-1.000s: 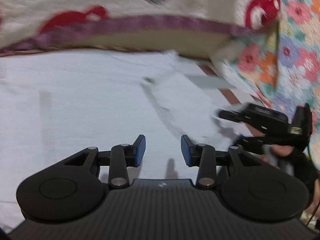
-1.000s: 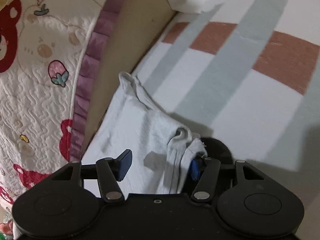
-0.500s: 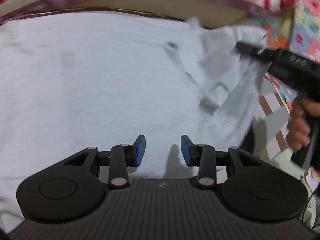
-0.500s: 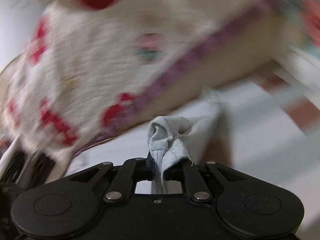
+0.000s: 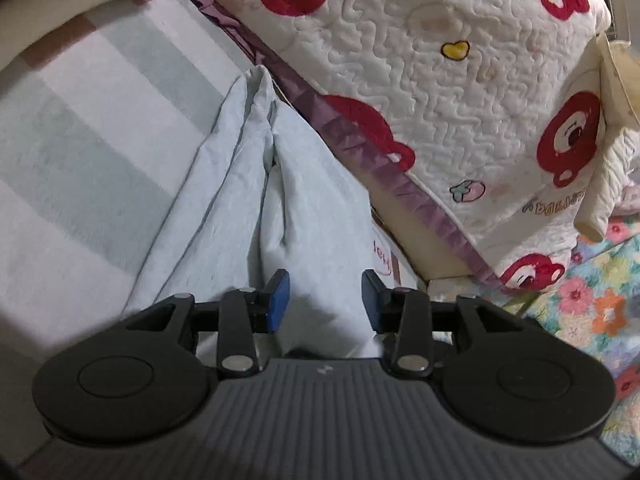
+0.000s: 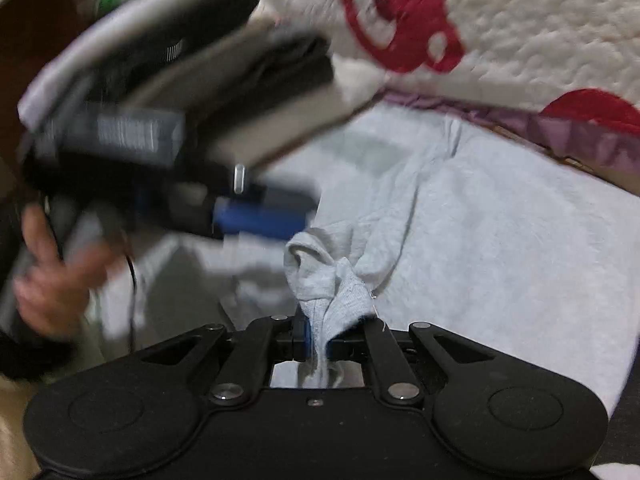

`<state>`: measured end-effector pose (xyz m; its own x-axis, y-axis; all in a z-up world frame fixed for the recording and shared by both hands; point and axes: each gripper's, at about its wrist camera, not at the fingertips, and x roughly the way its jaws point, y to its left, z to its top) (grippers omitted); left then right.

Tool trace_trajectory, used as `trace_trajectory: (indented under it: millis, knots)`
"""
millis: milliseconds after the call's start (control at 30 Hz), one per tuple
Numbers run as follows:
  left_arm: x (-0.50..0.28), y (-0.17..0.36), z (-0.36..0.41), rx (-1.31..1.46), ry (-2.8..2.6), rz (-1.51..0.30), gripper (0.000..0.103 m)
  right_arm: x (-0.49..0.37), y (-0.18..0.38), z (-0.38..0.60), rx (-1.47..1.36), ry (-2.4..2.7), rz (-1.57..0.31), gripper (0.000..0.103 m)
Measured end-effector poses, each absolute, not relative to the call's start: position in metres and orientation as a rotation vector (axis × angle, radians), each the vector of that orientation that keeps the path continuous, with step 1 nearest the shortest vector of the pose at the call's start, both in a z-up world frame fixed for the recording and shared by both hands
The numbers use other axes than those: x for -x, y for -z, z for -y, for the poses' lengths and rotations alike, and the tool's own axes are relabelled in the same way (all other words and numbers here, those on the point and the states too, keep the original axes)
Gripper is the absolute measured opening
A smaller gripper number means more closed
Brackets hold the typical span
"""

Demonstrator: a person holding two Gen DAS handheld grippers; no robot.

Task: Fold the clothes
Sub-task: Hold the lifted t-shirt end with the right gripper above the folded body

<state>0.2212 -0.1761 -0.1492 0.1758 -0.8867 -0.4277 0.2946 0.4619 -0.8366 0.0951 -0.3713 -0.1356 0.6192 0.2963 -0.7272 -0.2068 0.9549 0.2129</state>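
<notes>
A pale blue-white garment [image 5: 312, 200] lies in long folds on the bed, narrowing toward the far end. My left gripper [image 5: 324, 300] hovers over its near part, open, with the cloth below the blue pads and nothing pinched. In the right wrist view my right gripper [image 6: 318, 344] is shut on a bunched edge of the garment [image 6: 320, 280], lifted off the rest of the cloth [image 6: 500, 240]. The left gripper shows there as a blur at upper left, one blue pad [image 6: 260, 218] visible, with the person's hand [image 6: 52, 280] holding it.
A cream quilted blanket [image 5: 460, 100] with red bears and purple trim hangs along the garment's right side. A striped sheet [image 5: 80, 140] covers the bed to the left. A floral quilt [image 5: 592, 304] lies at the lower right.
My right gripper closed on the garment's bunched edge and swung it across toward the left gripper. The left gripper moved and rolled, now looking along the garment beside the blanket.
</notes>
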Motion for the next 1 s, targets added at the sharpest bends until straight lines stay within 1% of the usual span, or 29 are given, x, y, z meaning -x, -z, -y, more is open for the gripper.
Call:
trace_trajectory:
  millis: [200, 267, 300, 333, 467, 533, 600, 667, 700, 767, 833, 1000]
  knots:
    - [-0.226, 0.158, 0.189, 0.59, 0.913, -1.115, 0.041, -0.085, 0.131, 0.377, -0.139, -0.278, -0.813, 0.009]
    - [-0.226, 0.16, 0.191, 0.576, 0.905, -1.124, 0.046, -0.083, 0.131, 0.382, -0.173, -0.283, -0.787, 0.01]
    - [-0.227, 0.161, 0.192, 0.57, 0.897, -1.131, 0.053, -0.083, 0.133, 0.384, -0.186, -0.286, -0.778, 0.01]
    - [-0.226, 0.161, 0.192, 0.559, 0.887, -1.136, 0.057, -0.082, 0.134, 0.385, -0.199, -0.289, -0.768, 0.01]
    - [-0.228, 0.161, 0.19, 0.591, 0.885, -1.131, 0.057, -0.088, 0.145, 0.38, -0.197, -0.277, -0.77, 0.01]
    - [-0.227, 0.16, 0.194, 0.591, 0.927, -1.137, 0.057, -0.082, 0.139, 0.364, -0.067, -0.267, -0.731, 0.01]
    - [-0.224, 0.161, 0.2, 0.553, 0.963, -1.148, 0.054, -0.075, 0.132, 0.347, 0.066, -0.256, -0.687, 0.01]
    - [-0.222, 0.163, 0.203, 0.528, 0.965, -1.143, 0.046, -0.069, 0.133, 0.333, 0.194, -0.245, -0.676, 0.01]
    - [-0.222, 0.164, 0.205, 0.518, 0.963, -1.138, 0.04, -0.069, 0.136, 0.334, 0.186, -0.242, -0.68, 0.01]
    - [-0.221, 0.166, 0.208, 0.504, 0.949, -1.128, 0.041, -0.069, 0.142, 0.336, 0.158, -0.239, -0.68, 0.01]
    - [-0.22, 0.169, 0.21, 0.501, 0.912, -1.128, 0.044, -0.066, 0.143, 0.331, 0.205, -0.238, -0.667, 0.01]
    - [-0.217, 0.169, 0.211, 0.476, 0.876, -1.125, 0.045, -0.064, 0.149, 0.319, 0.259, -0.22, -0.676, 0.011]
